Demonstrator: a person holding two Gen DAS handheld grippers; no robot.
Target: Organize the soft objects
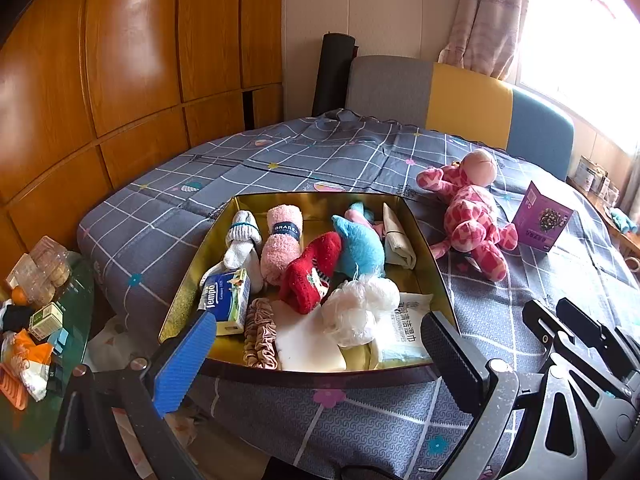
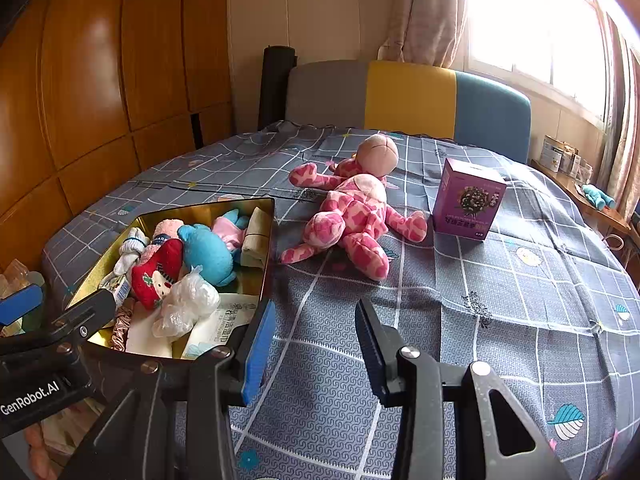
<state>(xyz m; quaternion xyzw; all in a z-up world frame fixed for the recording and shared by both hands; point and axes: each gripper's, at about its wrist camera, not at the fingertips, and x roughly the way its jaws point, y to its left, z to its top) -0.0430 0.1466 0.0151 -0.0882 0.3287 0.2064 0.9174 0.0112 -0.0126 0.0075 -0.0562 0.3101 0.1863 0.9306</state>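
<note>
A gold tin box [image 1: 434,258] [image 2: 267,248] sits on the bed, filled with soft things: rolled socks, a pink towel roll [image 1: 280,242], a red plush [image 1: 310,272], a blue plush [image 1: 360,246] [image 2: 208,250], a white bath puff [image 1: 358,308], a tissue pack [image 1: 228,300], a scrunchie. A pink spotted plush toy [image 1: 470,216] [image 2: 352,208] lies on the bed right of the box. My left gripper [image 1: 320,344] is open and empty at the box's near edge. My right gripper [image 2: 314,328] is open and empty over the bed, just right of the box.
A purple carton [image 1: 540,220] [image 2: 466,200] stands on the bed right of the plush toy. A headboard [image 2: 408,96] closes the far side. A glass side table [image 1: 48,320] with clutter is at the left. A wooden wardrobe [image 1: 120,60] lines the left wall.
</note>
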